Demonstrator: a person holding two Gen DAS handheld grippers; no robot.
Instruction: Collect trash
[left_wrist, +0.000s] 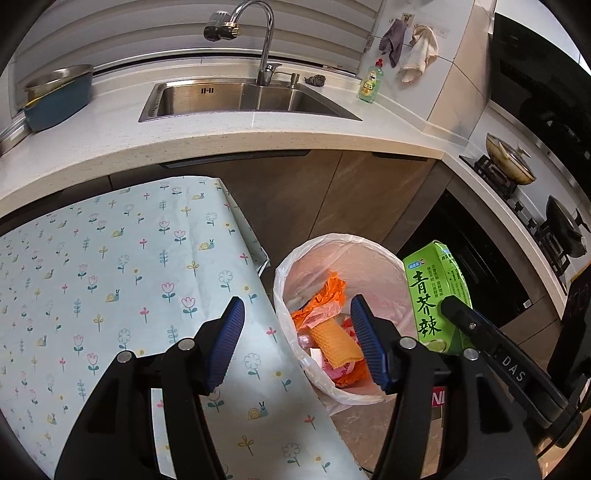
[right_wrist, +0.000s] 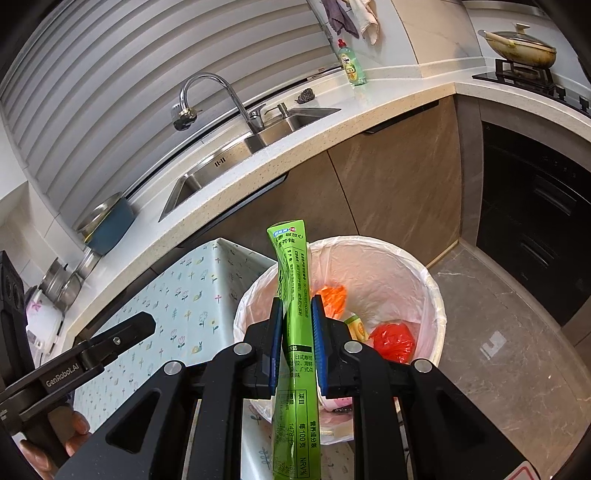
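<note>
Holding: right gripper (right_wrist: 296, 334) clamps a flattened green box (right_wrist: 293, 332) between its blue pads (right_wrist: 318, 343) — box upright, top end above the near rim of the bin.
Left gripper: (left_wrist: 297, 341) jaws apart, nothing between them — one finger over the table edge, the other over the bin.
Bin: white, lined with a pale bag (left_wrist: 354, 266), on the floor just beside the table; sits in front of the brown cabinets.
Bin contents: orange wrappers (left_wrist: 325, 295), a yellowish foam piece (left_wrist: 334, 341), a red bag (right_wrist: 393, 341).
Table: flower-print cloth (left_wrist: 122, 266), bare where visible.
Counter: steel sink (left_wrist: 240, 98) with tap, green soap bottle (left_wrist: 371, 81) to its right, blue basin (left_wrist: 59, 98) to its left.
Stove: two pans (left_wrist: 511, 158) at far right.
</note>
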